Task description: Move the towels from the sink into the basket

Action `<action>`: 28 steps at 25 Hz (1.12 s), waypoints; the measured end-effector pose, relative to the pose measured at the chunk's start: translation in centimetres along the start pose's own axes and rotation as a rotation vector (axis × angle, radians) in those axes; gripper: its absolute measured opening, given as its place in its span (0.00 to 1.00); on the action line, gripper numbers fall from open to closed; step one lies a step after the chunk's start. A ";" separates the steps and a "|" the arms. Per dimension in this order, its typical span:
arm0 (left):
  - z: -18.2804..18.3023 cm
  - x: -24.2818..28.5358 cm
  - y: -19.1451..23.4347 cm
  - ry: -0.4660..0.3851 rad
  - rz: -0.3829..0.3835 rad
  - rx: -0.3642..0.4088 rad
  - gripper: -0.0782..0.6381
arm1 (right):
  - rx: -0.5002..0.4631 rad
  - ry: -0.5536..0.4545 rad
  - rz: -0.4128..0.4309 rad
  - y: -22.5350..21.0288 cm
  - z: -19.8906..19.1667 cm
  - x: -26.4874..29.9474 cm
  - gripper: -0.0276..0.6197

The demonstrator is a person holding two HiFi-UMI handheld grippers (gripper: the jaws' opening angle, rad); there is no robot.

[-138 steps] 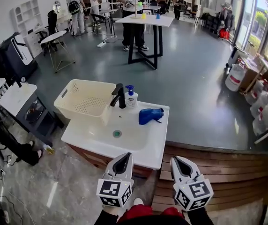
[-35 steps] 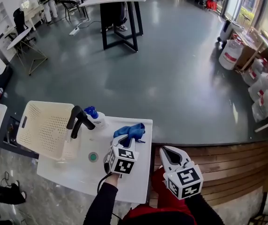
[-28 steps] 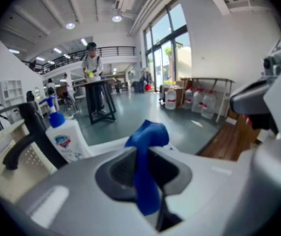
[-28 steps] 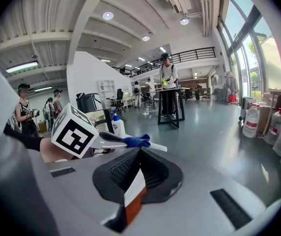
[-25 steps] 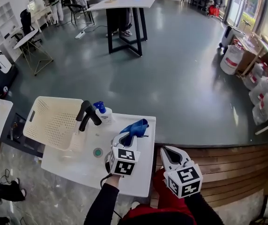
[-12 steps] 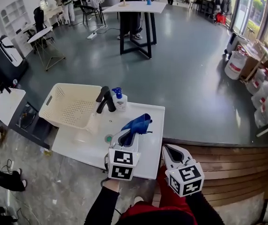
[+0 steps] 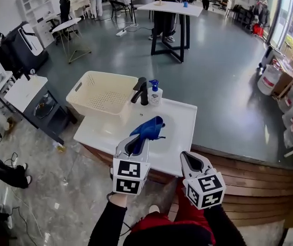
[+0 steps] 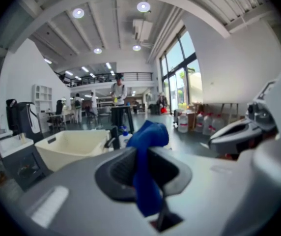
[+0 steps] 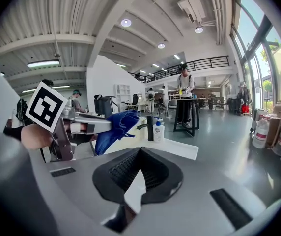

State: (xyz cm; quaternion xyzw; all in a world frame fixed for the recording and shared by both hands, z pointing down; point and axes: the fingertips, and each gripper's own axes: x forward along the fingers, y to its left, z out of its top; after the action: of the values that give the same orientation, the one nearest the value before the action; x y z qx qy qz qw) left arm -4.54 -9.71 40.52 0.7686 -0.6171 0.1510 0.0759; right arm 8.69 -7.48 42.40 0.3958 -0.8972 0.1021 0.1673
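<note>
Head view first: we have the blue towel (image 7: 147, 128) up off the white sink (image 7: 185, 118) now, where a moment ago it lay on the rim; so the pick is done and only the carry to the basket (image 7: 92, 83) remains; our left gripper (image 7: 135, 144) pinches the soft, crumpled cloth, folds drooping either side of its narrow jaws; our right gripper (image 7: 191, 159) hangs back, jaws together on nothing; the basket is cream plastic, perforated, squarish, just left of the black tap (image 7: 140, 90).
</note>
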 end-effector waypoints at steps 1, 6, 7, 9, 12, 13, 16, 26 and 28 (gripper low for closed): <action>-0.2 -0.8 0.5 0.000 0.012 -0.004 0.20 | -0.006 0.001 0.008 0.6 0.0 -0.1 0.05; -1.5 -4.0 2.3 0.000 0.057 -0.033 0.20 | -0.035 0.007 0.042 3.6 0.1 -0.3 0.05; -1.7 -4.6 2.6 0.000 0.064 -0.039 0.20 | -0.041 0.008 0.050 4.2 0.1 -0.3 0.05; -2.2 -5.4 3.1 -0.001 0.077 -0.047 0.20 | -0.055 0.010 0.065 5.2 0.0 -0.2 0.05; -2.5 -6.4 3.9 -0.007 0.096 -0.054 0.20 | -0.068 0.014 0.091 6.7 0.0 0.3 0.05; -2.5 -6.7 4.2 -0.008 0.102 -0.057 0.20 | -0.069 0.015 0.099 7.1 0.1 0.5 0.05; -2.9 -7.3 4.9 -0.003 0.119 -0.069 0.20 | -0.071 0.023 0.122 8.1 0.0 0.9 0.05; -3.7 -9.1 8.3 0.007 0.196 -0.076 0.20 | -0.058 0.037 0.178 9.9 -0.3 3.6 0.05; -3.6 -9.2 9.0 0.004 0.208 -0.074 0.20 | -0.057 0.037 0.187 10.2 -0.2 4.2 0.05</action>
State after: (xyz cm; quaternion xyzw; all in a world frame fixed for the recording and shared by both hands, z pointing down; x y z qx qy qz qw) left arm -15.53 -2.17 40.25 0.6966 -0.6986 0.1367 0.0895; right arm -1.50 -3.41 43.69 0.3032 -0.9296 0.0989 0.1849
